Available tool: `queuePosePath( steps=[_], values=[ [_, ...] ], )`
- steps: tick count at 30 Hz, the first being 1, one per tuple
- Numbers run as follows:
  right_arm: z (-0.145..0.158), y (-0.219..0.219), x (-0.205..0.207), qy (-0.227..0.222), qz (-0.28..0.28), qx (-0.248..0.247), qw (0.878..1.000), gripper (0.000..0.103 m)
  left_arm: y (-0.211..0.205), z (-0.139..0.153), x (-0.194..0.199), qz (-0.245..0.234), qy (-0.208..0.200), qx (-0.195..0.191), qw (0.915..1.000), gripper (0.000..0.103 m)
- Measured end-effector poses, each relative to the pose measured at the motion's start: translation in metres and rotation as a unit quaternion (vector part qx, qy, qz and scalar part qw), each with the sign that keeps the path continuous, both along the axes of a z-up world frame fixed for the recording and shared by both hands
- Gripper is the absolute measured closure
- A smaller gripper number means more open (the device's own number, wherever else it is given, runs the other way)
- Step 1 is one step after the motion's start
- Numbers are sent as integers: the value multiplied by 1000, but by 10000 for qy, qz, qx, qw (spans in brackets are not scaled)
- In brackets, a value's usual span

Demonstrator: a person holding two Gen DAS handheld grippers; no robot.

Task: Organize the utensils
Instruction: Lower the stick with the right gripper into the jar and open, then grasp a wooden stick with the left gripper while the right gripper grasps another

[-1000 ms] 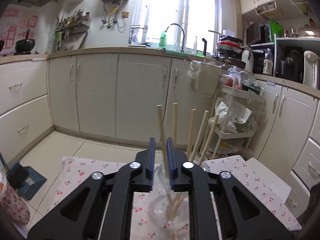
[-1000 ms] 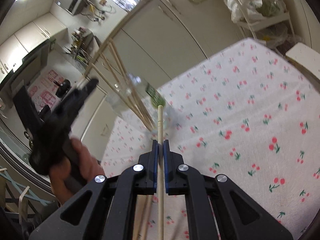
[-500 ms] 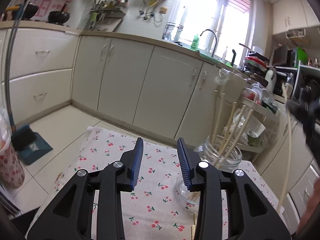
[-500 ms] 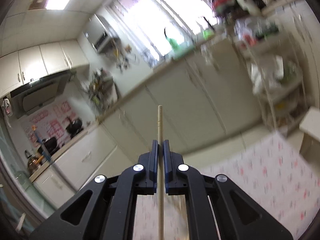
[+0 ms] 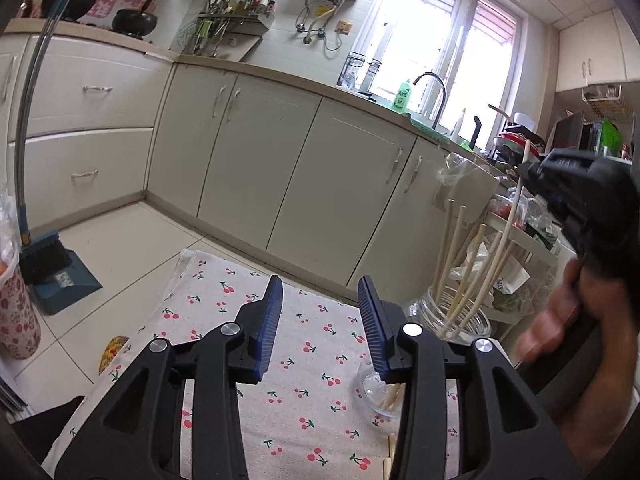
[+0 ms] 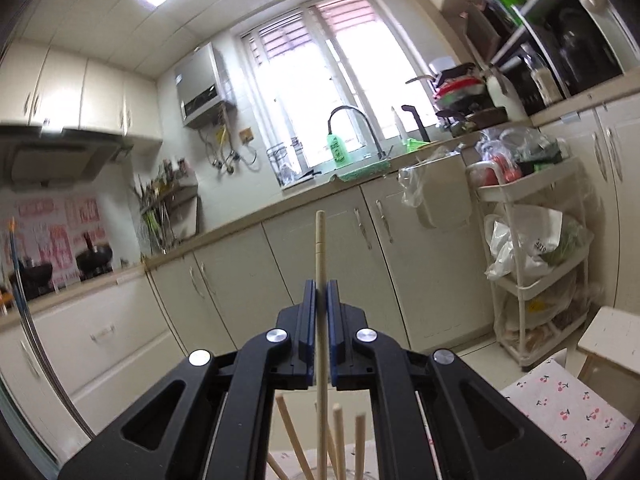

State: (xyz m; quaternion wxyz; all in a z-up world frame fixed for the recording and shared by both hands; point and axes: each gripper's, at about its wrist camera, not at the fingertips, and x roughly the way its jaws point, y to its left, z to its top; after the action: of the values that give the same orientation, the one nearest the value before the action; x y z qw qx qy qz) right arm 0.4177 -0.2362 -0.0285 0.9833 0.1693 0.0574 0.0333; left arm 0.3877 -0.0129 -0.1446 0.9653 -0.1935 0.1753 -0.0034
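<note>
The left gripper point(image 5: 320, 320) stands part open with nothing between its pads, its jaws having just been opening; the glass jar point(image 5: 460, 320) of chopsticks sits unsteadied on the cherry-print cloth point(image 5: 224, 304); the right gripper point(image 6: 320, 296), clamped on one chopstick point(image 6: 320, 248) above, could tip it if lowered askew.

A lived-in home kitchen is being shown: cream cabinets point(image 5: 256, 152) are being run under a long worktop point(image 5: 280, 76), a sink tap point(image 6: 352, 128) is being lit by the window point(image 6: 332, 80), woks point(image 5: 134, 22) are being kept on the stove, and a cluttered trolley point(image 6: 532, 248) is being stood alongside.
</note>
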Motion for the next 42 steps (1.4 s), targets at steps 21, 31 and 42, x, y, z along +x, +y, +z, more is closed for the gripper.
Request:
queuePosePath(
  steps=[21,31,42],
  values=[
    [-47,20,-41,764,278,-880,9928,70,7,-9,8,129,173,-44,9998,60],
    [-87,-8,-102,2489,850,-792,9616,74,1,-6,2,-303,804,72,9963,53],
    [-144,18,-113,3795,1557,-1012,9063,84,-18,-25,-36,-1044,1896,474,9751,47]
  ],
)
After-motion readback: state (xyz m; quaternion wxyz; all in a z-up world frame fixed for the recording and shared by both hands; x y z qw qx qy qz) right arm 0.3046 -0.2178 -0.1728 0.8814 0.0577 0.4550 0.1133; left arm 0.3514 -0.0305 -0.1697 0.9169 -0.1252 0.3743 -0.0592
